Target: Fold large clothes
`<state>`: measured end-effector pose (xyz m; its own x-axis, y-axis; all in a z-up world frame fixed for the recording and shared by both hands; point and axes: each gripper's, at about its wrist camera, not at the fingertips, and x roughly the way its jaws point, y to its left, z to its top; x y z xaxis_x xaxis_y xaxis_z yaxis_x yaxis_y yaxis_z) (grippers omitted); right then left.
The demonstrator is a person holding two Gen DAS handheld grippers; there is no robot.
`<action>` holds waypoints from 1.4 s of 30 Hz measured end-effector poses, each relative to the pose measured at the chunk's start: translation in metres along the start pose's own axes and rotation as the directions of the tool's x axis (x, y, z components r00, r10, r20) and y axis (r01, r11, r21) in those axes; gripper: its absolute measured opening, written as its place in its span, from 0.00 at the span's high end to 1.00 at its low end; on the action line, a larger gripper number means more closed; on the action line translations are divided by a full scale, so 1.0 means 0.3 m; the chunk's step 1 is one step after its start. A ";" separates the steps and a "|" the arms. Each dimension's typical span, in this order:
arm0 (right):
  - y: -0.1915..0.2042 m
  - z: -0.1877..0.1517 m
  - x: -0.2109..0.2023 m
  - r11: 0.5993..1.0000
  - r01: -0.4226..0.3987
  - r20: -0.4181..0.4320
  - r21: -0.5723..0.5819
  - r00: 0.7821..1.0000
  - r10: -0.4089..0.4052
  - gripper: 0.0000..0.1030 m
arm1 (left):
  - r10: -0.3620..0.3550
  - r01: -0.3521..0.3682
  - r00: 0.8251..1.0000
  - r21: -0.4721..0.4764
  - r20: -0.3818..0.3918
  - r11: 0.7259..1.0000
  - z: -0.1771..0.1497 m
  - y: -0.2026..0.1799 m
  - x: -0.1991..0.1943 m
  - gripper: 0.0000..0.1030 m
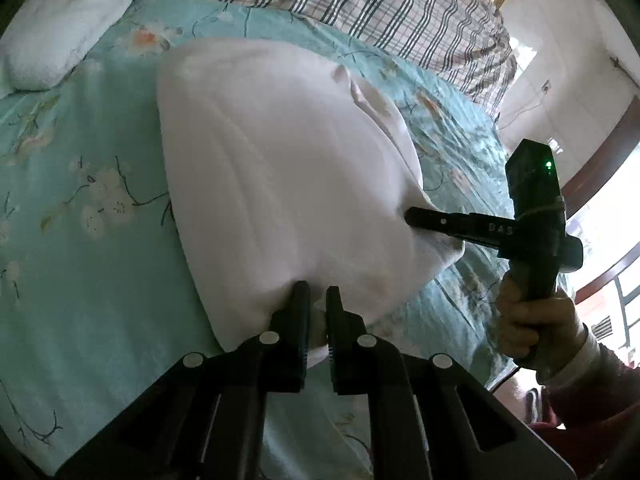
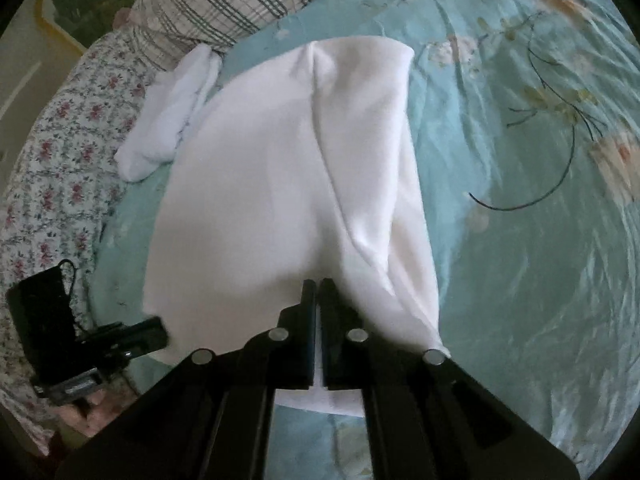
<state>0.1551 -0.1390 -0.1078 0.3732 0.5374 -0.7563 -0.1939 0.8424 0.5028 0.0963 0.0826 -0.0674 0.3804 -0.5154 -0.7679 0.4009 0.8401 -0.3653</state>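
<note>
Both claws, left [image 1: 318,296] and right [image 2: 318,286], are pinching the near edge of the white garment [image 1: 280,168] lying on the bed [image 1: 80,220]; uneven lifting is risking a skewed fold or slippage.

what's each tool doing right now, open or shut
Left tool: shut on the near edge of the white garment.
Right tool: shut on the same white garment, at another edge.
</note>
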 end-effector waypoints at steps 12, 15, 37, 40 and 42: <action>-0.042 -0.047 -0.028 0.998 -0.020 0.024 0.066 1.000 0.019 1.00 | 0.067 -0.066 0.997 -0.041 0.034 0.997 -0.013 -0.020 0.000 0.92; -0.044 -0.065 -0.039 0.997 -0.010 0.025 0.070 1.000 0.008 1.00 | 0.085 -0.082 0.995 -0.047 0.049 0.995 -0.020 -0.025 -0.003 0.92; -0.006 -0.035 -0.218 0.998 -0.010 0.103 0.063 0.995 0.003 0.61 | 0.106 -0.078 0.984 -0.188 0.142 0.979 0.018 0.033 -0.185 0.48; -0.008 -0.005 -0.194 0.998 0.002 0.103 0.057 0.995 -0.008 0.61 | 0.118 -0.093 0.985 -0.191 0.128 0.977 0.031 0.035 -0.155 0.48; -0.027 0.023 -0.166 0.998 0.002 0.095 0.063 0.995 -0.008 0.61 | 0.136 -0.114 0.984 -0.184 0.116 0.976 0.047 0.040 -0.125 0.48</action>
<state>0.1444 -0.1729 -0.0712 0.4595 0.5245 -0.7168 -0.1354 0.8389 0.5271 0.0984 0.1096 -0.0355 0.5254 -0.4122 -0.7444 0.1948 0.9099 -0.3663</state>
